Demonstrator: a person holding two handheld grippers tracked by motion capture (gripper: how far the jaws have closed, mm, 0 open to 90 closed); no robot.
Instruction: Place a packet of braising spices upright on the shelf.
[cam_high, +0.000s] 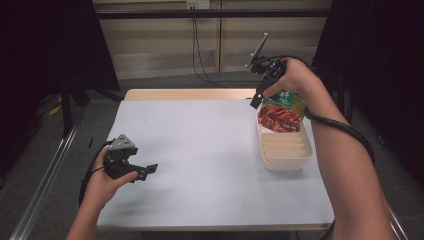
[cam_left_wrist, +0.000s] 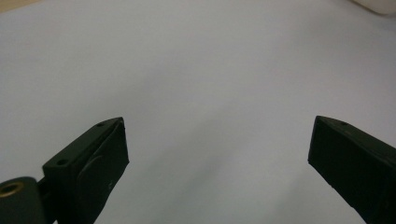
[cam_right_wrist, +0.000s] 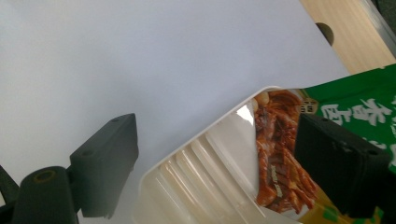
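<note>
one light, crinkly green snack pouch (cam_high: 284, 107) lies in the white ribbed plastic tray (cam_high: 285, 150) at three o'clock; grip its top edge, both grippers' fingers spread, empty.

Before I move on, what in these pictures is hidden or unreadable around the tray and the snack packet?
- Snack packet: its far end is covered by the right hand in the high view; in the right gripper view a jaw and the frame edge cut it off.
- Packet lettering: too small in the high view, cropped in the right gripper view.
- Tray: its near part runs off the bottom edge of the right gripper view.
- Tray in the left gripper view: a blurred corner at the top edge.
</note>
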